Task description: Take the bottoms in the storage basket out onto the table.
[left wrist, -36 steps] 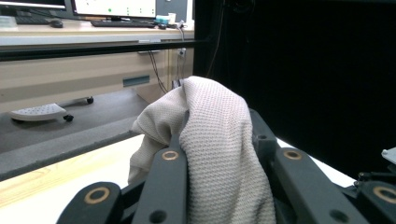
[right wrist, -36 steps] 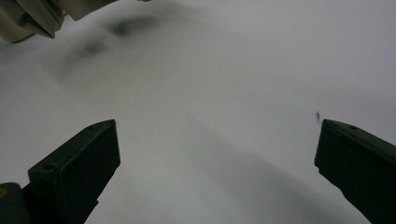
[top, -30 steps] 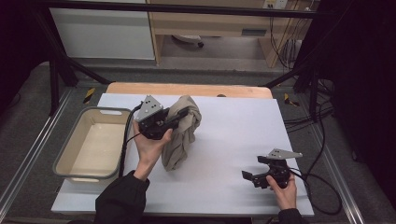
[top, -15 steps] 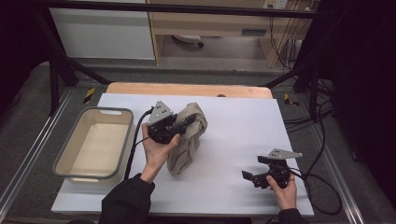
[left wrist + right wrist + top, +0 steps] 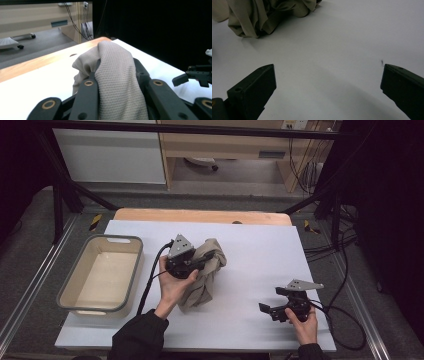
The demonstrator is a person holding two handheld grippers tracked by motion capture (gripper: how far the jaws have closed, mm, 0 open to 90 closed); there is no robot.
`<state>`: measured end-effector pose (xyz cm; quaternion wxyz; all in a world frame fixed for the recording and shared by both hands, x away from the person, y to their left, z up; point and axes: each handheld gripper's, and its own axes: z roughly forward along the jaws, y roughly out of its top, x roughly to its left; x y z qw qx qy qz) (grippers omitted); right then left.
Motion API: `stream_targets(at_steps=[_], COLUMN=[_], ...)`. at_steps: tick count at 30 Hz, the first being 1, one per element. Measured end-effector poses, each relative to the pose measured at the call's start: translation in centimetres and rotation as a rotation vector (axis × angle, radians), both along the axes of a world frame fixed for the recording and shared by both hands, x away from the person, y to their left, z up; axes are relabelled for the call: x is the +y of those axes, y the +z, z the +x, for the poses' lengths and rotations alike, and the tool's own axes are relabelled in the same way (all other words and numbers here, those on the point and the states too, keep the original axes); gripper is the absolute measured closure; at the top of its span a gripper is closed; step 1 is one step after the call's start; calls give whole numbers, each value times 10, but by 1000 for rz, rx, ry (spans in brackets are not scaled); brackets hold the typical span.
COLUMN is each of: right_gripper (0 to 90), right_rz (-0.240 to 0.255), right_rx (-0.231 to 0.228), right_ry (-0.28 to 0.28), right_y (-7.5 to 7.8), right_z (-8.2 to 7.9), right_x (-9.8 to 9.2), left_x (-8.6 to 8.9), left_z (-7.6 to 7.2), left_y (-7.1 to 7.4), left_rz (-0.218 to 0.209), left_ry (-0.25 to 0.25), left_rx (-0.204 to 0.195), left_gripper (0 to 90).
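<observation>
One cloth (image 5: 205, 272) is pinched in your left gripper (image 5: 187, 262), hanging just below it — lift too fast and it may slip out. Your right gripper (image 5: 280, 307) rests wide apart, well off.

The left gripper (image 5: 199, 263) is held raised at mid-table by the left hand (image 5: 172, 285), its jaws clamped on the cloth (image 5: 205, 275). Well right of the cloth, the right gripper (image 5: 272, 309) is held low, jaws spread wide.
</observation>
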<state>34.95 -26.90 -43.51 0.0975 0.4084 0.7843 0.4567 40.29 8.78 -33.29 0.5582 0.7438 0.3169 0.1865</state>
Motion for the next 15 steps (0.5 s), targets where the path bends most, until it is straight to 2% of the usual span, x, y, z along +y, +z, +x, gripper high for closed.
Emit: stream_targets(at_steps=[11, 15], right_gripper=[5, 5], right_rz=[-1, -1], right_rx=[-1, 1], right_ry=[0, -1], right_y=[0, 0], right_z=[0, 0], right_x=[0, 0], left_x=[-8, -11], left_z=[2, 3], left_y=[-17, -25], left_rz=[57, 79], left_ry=[-6, -11], left_rx=[48, 79], left_gripper=[681, 664])
